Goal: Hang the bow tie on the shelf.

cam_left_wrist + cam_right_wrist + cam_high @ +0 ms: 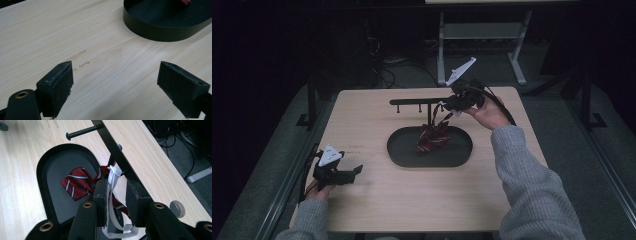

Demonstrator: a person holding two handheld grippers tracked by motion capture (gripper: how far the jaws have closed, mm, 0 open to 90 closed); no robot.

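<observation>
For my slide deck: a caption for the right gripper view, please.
Right claw open around a white strap hooked on a black rack peg, striped red bow tie hanging into the tray.

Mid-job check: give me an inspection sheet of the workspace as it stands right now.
Surface: light wooden table, faint marks near the left gripper.
Job's things: red striped bow tie hangs into the black oval tray; its white strap is looped over a peg of the black rack.
Clutter: nothing seen.
Grippers: right gripper at the rack, jaws apart with the strap between them, not pinched; left gripper open over bare table.
Cables: black cable trails from the right gripper.
Surroundings: dark room, floor cables, grey stand behind.
</observation>
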